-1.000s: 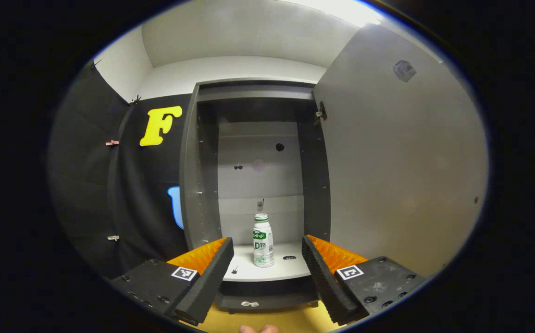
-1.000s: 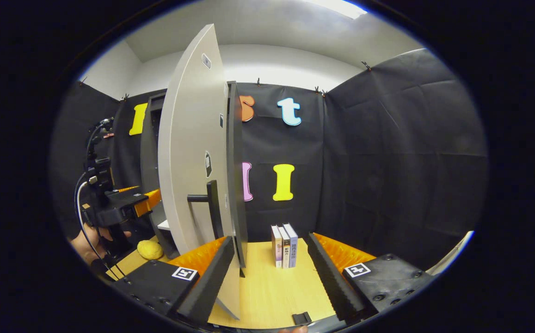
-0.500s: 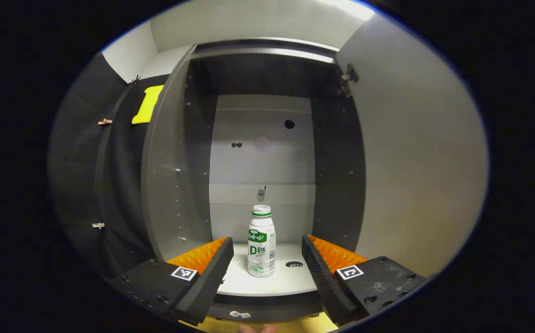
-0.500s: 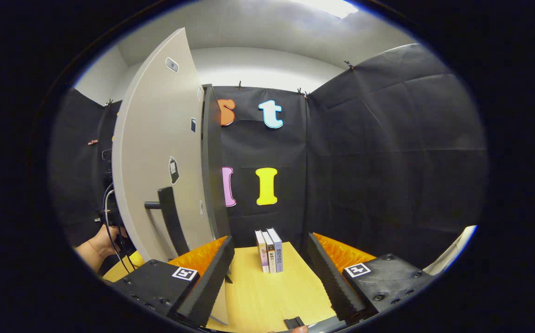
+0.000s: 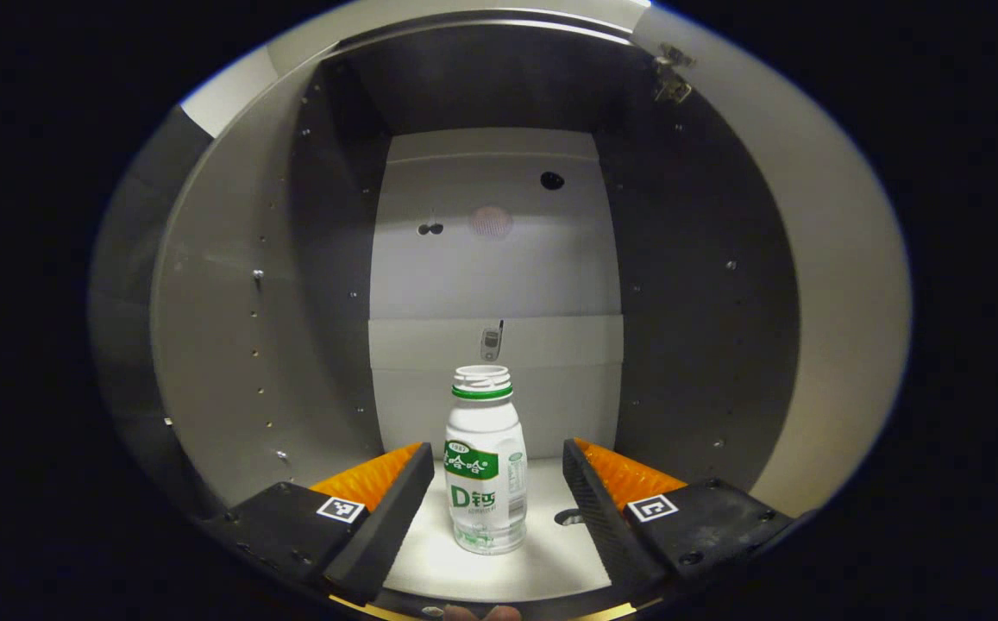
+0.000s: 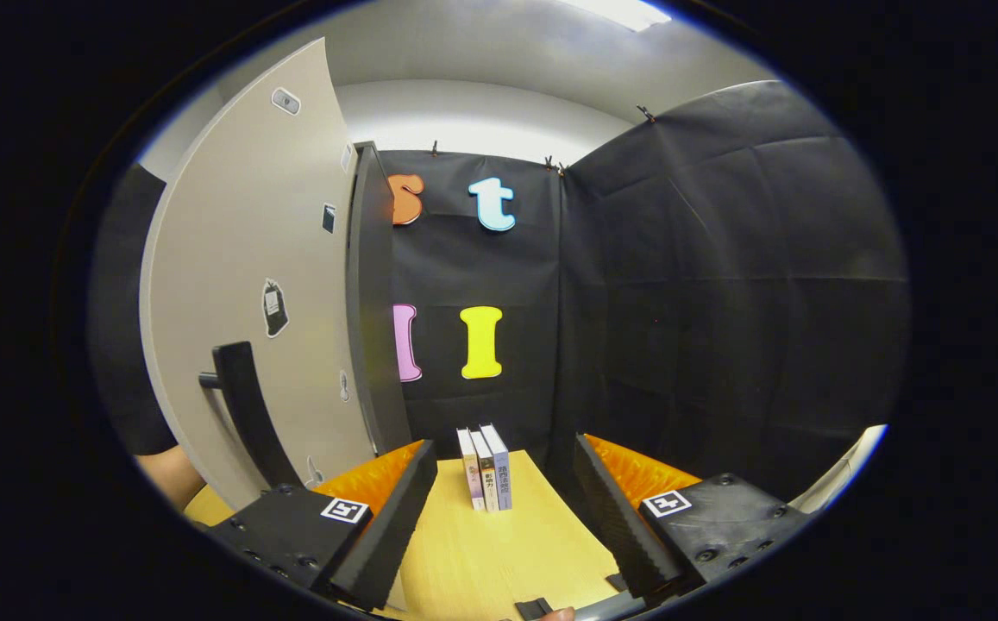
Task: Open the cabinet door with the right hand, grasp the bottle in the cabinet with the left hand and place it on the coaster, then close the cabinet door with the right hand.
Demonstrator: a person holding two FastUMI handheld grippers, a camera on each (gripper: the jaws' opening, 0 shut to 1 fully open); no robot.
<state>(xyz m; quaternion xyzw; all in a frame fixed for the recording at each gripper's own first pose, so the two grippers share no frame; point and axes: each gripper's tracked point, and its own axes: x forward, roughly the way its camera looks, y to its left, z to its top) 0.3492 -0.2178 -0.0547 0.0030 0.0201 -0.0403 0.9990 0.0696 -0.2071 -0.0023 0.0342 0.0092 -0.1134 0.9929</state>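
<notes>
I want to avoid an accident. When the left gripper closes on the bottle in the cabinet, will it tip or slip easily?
The bottle is tall on a narrow base, so a push near its top would probably tip it. Its smooth, rounded body may slip somewhat. It has no cap, and its clear bottom looks empty, so it is likely light. The left gripper is open around it.
</notes>
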